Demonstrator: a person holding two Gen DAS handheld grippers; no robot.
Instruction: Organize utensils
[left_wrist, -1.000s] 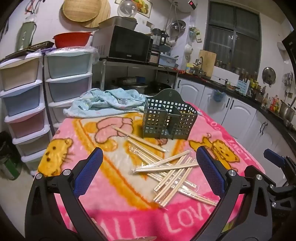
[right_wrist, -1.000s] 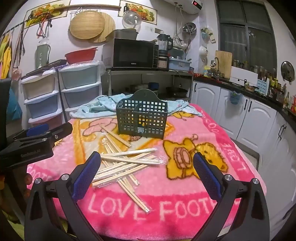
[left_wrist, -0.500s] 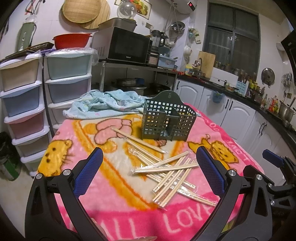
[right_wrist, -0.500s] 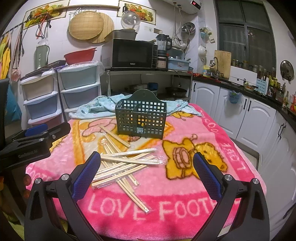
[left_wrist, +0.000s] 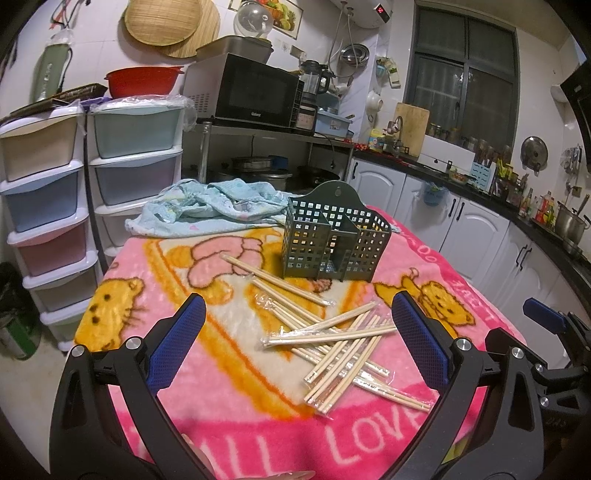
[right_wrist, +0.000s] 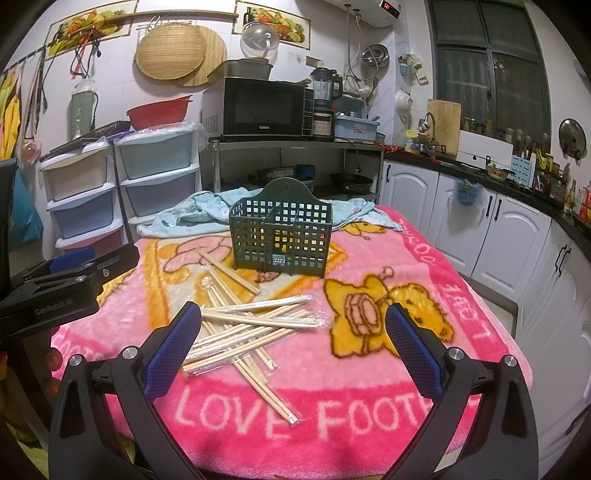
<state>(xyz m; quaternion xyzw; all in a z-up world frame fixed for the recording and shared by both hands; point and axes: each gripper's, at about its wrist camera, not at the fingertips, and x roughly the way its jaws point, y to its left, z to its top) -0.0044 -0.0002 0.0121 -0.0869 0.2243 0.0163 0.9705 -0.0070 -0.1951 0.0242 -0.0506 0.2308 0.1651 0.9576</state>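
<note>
Readable text only:
- Pink blanket (right_wrist: 369, 387): "LOVE FOOT…" in white along near edge in right wrist view, cut off by gripper finger; "…ALL LOVE" in left wrist view. More lettering up the right border, upside down, not legible.
- Left gripper (right_wrist: 66, 291) body: "GenRobot.AI" in grey.
- Microwave (right_wrist: 258, 107): "Galanz" under the door.
- Water heater (right_wrist: 373, 9) display: red digits, look like "50".
- Label low on green utensil basket (right_wrist: 280, 236): too small to read.
</note>
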